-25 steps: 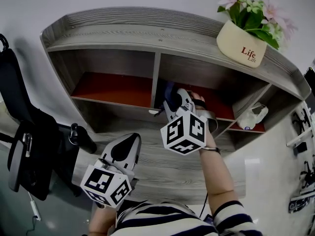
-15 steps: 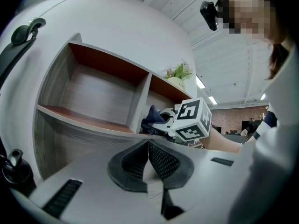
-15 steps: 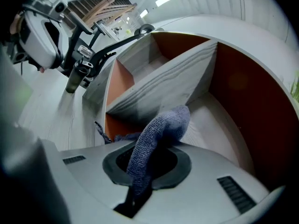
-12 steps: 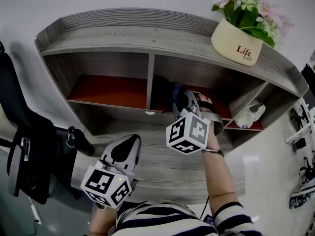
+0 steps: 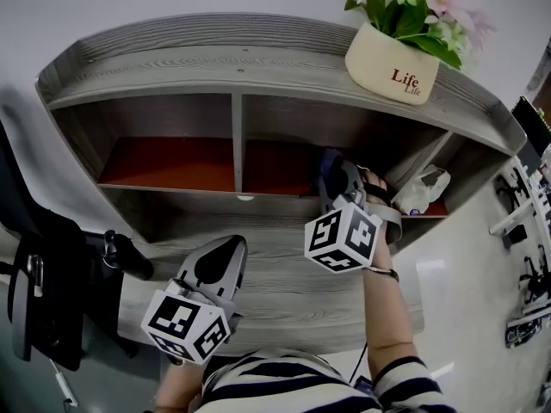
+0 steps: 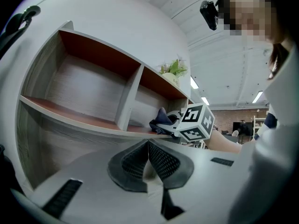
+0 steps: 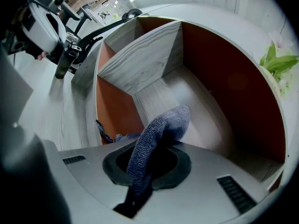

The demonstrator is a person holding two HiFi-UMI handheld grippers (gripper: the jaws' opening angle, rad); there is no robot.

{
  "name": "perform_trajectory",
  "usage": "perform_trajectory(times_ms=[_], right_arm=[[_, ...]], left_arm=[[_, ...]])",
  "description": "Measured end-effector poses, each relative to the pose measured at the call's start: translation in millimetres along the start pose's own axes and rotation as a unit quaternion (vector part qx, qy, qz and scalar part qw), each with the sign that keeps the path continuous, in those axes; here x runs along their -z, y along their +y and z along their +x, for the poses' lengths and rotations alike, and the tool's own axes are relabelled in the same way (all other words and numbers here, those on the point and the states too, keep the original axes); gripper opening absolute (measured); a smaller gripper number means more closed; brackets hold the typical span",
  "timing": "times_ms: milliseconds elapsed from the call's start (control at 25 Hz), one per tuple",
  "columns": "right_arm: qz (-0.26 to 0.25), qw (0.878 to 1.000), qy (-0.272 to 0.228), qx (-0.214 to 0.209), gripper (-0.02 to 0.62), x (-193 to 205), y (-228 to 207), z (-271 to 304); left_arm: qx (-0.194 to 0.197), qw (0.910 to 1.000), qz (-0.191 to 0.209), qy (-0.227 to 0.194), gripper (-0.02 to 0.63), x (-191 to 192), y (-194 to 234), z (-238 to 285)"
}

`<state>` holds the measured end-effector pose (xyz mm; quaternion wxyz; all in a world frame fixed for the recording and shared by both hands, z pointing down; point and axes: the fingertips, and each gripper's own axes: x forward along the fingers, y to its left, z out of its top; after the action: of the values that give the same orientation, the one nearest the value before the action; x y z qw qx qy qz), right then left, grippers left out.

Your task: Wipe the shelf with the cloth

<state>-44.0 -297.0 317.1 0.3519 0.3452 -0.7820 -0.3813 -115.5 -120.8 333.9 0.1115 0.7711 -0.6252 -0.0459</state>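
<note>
A grey wooden shelf unit (image 5: 258,58) has reddish-brown boards (image 5: 172,163). My right gripper (image 5: 337,177) reaches into the middle compartment, shut on a blue cloth (image 5: 328,162). The cloth rests on the board near that compartment's right side. In the right gripper view the cloth (image 7: 159,129) bulges up from between the jaws of the right gripper (image 7: 150,161), over the board (image 7: 114,111). My left gripper (image 5: 225,246) hangs low over the grey lower ledge (image 5: 284,291), shut and holding nothing. In the left gripper view the left gripper (image 6: 148,148) points at the shelf, with the cloth (image 6: 160,119) beyond.
A cream flower pot (image 5: 392,58) stands on the shelf top at the right. A white plastic bag (image 5: 422,189) lies in the small right compartment. A black chair (image 5: 47,274) and a dark handle (image 5: 125,255) stand at the left. A vertical divider (image 5: 237,144) splits the two large compartments.
My right gripper has slid the cloth rightward along the board, away from the divider toward the compartment's right end. The left gripper has stayed put.
</note>
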Motion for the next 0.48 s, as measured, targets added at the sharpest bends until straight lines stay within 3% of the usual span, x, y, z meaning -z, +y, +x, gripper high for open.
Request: perform_trajectory(times_ms=[480], right_arm=[[0.002,0.997,0.069,0.044,0.044,49.4,-20.5,-18.8]], left_arm=[[0.034,0.9994,-0.008,0.007,0.015,5.4,-15.7,16.5]])
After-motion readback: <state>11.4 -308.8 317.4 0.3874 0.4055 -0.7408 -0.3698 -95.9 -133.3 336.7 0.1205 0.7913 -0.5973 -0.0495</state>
